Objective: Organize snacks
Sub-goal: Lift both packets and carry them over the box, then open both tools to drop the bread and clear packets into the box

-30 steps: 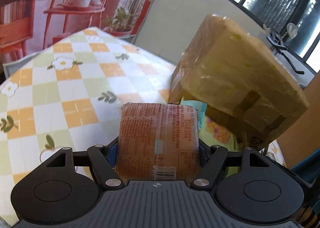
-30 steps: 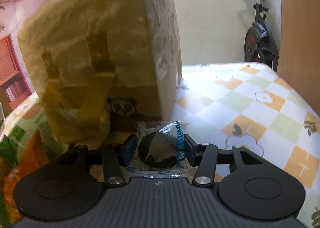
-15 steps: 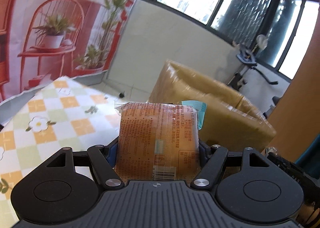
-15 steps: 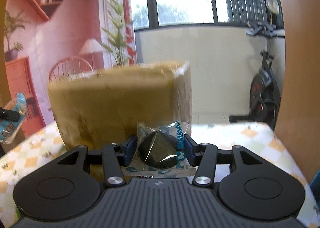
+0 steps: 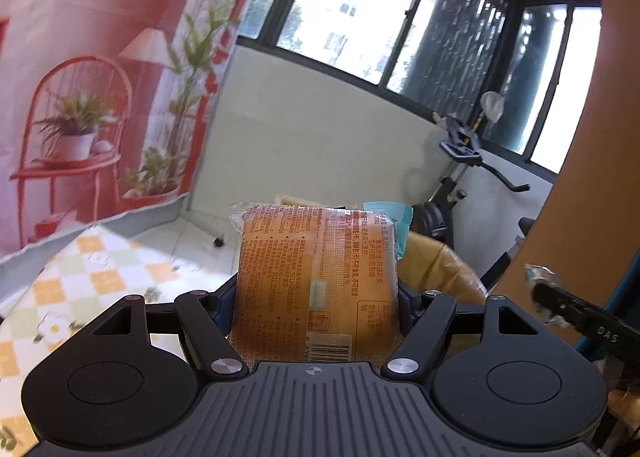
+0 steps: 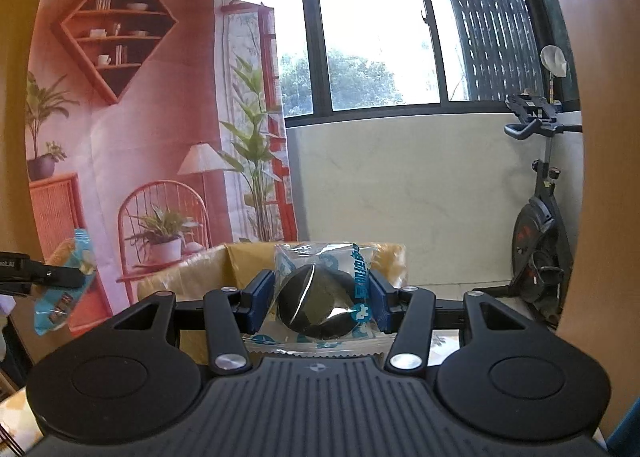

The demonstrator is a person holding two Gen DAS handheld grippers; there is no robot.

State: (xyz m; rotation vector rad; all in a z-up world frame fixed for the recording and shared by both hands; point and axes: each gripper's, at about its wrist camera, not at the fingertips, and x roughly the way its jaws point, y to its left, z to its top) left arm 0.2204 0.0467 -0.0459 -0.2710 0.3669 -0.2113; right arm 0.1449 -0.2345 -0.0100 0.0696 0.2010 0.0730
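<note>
Behind everything you have a dark-framed window (image 6: 380, 41), a pale half wall, a printed backdrop (image 6: 132, 129) of a pink room with chair and plants, and an exercise bike (image 6: 540, 249) in the right corner. A checked floral tablecloth (image 5: 80, 285) covers the table at the lower left of your left wrist view.

Your left gripper (image 5: 316, 293) is part open, its pads pressed on both sides of an orange-printed snack packet (image 5: 316, 285) that stands upright with its barcode nearest the camera; a teal wrapper edge shows behind it.

Your right gripper (image 6: 318, 299) is narrower, clamped on a clear packet with blue print holding a dark round snack (image 6: 316, 305).

Both packets are held in the air, above and just short of the open, tape-wrapped cardboard box (image 6: 240, 261) on the table.
</note>
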